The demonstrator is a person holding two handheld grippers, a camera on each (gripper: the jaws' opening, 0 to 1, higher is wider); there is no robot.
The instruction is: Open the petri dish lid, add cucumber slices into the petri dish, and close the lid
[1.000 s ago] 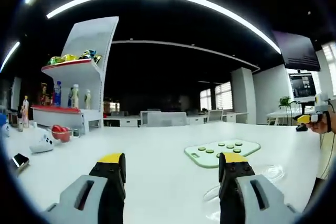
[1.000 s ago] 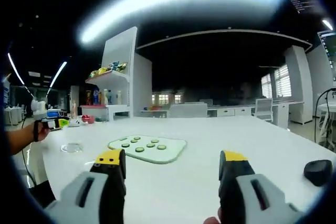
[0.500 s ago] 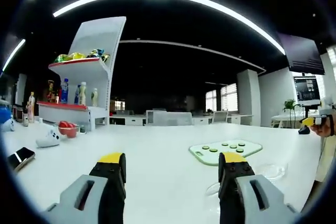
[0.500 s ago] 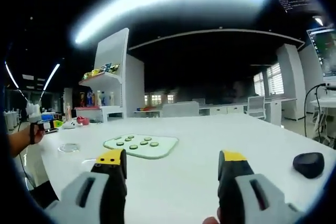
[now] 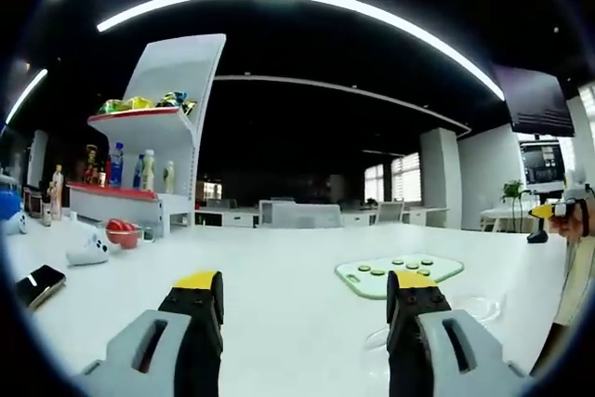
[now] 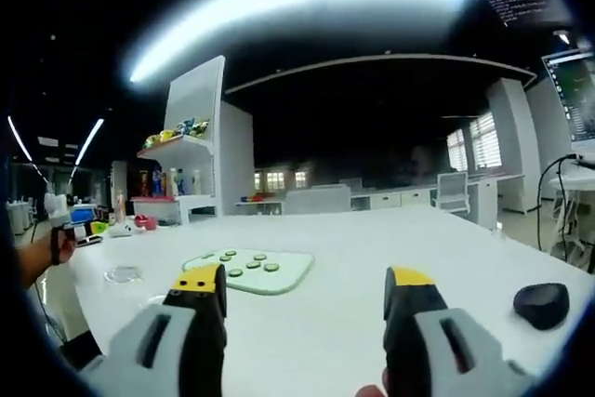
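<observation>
A pale green cutting board (image 5: 398,274) with several cucumber slices (image 5: 412,265) lies on the white table, right of centre in the left gripper view. A clear petri dish (image 5: 479,306) sits nearer, just right of my left gripper (image 5: 302,309), which is open and holds nothing. In the right gripper view the board (image 6: 248,270) with its slices (image 6: 253,265) lies left of centre and the petri dish (image 6: 123,274) sits further left. My right gripper (image 6: 302,309) is open and holds nothing. The other gripper (image 6: 74,230) shows at the far left, held by a hand.
A white shelf unit (image 5: 158,155) with bottles and bags stands at the back left. A red bowl (image 5: 119,231), a white toy (image 5: 88,250) and a phone (image 5: 37,285) lie on the table's left. A black mouse-like object (image 6: 541,304) sits at the right.
Both views have shifted slightly with the hands; the board and dish stay put. Both grippers remain open.
</observation>
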